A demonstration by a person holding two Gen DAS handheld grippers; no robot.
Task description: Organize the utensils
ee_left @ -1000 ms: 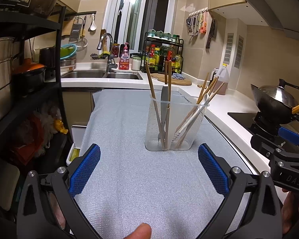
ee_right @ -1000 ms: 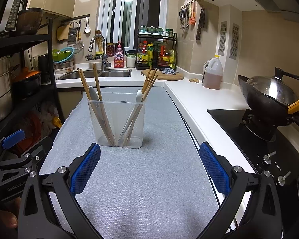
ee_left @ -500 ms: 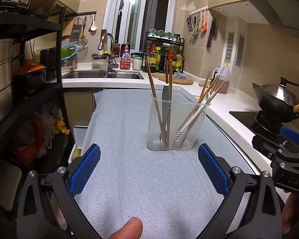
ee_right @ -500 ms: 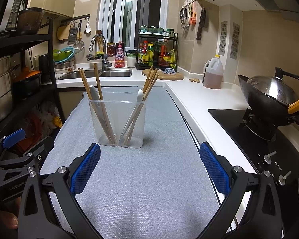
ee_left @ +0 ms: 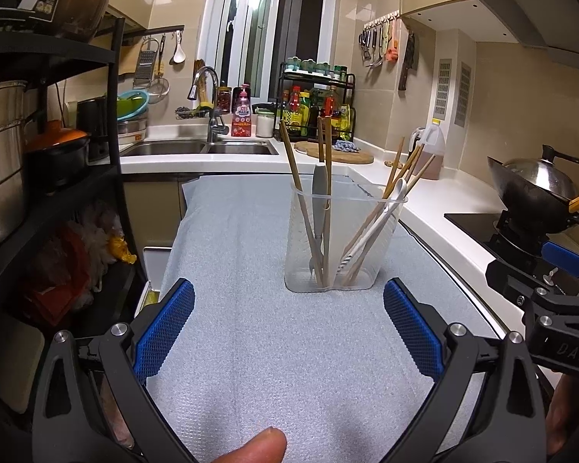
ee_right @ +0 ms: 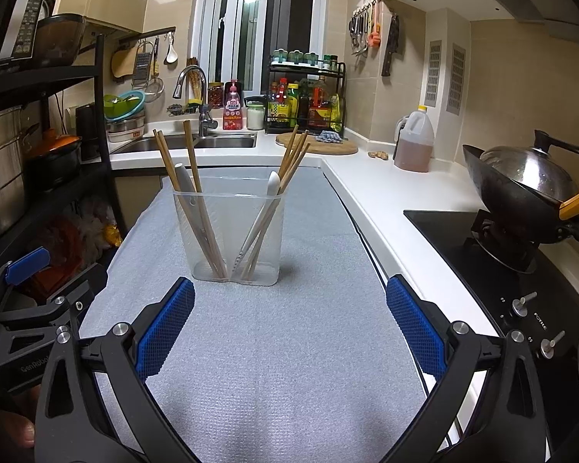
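A clear plastic utensil holder [ee_left: 343,266] [ee_right: 231,258] with two compartments stands on the grey mat. Its left compartment holds wooden chopsticks [ee_left: 301,208] [ee_right: 191,200] and a grey-handled utensil [ee_left: 319,193]. Its right compartment holds more chopsticks [ee_left: 399,175] [ee_right: 289,162] and a white-handled utensil [ee_left: 382,212] [ee_right: 264,208]. My left gripper [ee_left: 287,324] is open and empty, short of the holder. My right gripper [ee_right: 289,320] is open and empty, also short of it. Each gripper shows at the edge of the other's view.
The grey mat [ee_right: 289,366] covers the counter. A black shelf rack with pots [ee_left: 38,154] stands to the left. A wok [ee_right: 529,189] sits on the black hob [ee_right: 501,270] to the right. A sink [ee_right: 212,141], spice rack and oil jug [ee_right: 415,142] are behind.
Both grippers have drifted very slightly; the holder sits a little further left in the left wrist view. Nothing was taken or let go.
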